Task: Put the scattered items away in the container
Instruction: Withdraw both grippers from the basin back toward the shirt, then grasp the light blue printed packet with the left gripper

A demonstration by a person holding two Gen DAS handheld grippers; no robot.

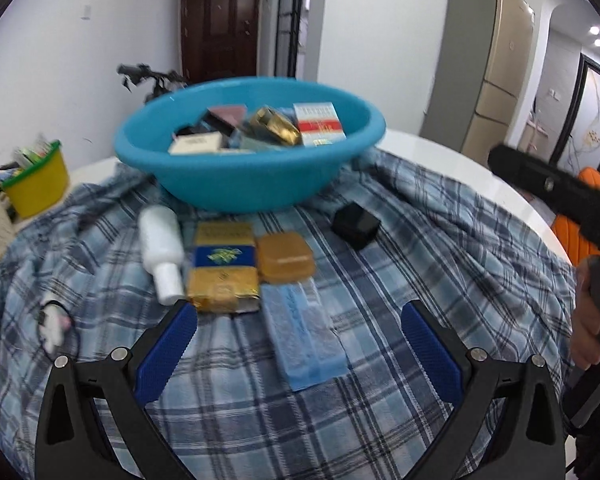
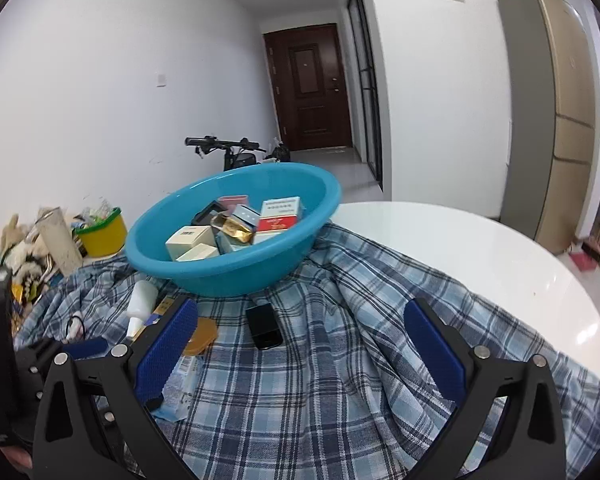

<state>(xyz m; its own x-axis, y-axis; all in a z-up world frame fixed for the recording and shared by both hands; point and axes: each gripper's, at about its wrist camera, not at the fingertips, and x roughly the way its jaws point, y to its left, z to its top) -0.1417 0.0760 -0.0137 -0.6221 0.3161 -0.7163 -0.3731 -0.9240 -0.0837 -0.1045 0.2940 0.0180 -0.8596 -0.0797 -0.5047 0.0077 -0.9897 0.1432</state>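
Note:
A blue basin [image 1: 236, 184] [image 2: 236, 276] holding several small boxes stands on a plaid cloth. In front of it lie a white bottle [image 1: 160, 240] [image 2: 140, 300], a gold and blue pack [image 1: 222, 266], an amber case [image 1: 286, 258] [image 2: 200, 334], a light blue packet [image 1: 304, 336] [image 2: 180, 384] and a small black box [image 1: 355, 225] [image 2: 263, 326]. My left gripper [image 1: 298, 344] is open and empty, just above the light blue packet. My right gripper [image 2: 300, 344] is open and empty, above the cloth near the black box.
A yellow tub [image 1: 36, 184] [image 2: 102, 232] with clutter stands at the left. The plaid cloth [image 1: 420, 280] [image 2: 340, 380] covers part of a round white table [image 2: 480, 256]. A small white item with a black cord [image 1: 54, 326] lies at the left on the cloth.

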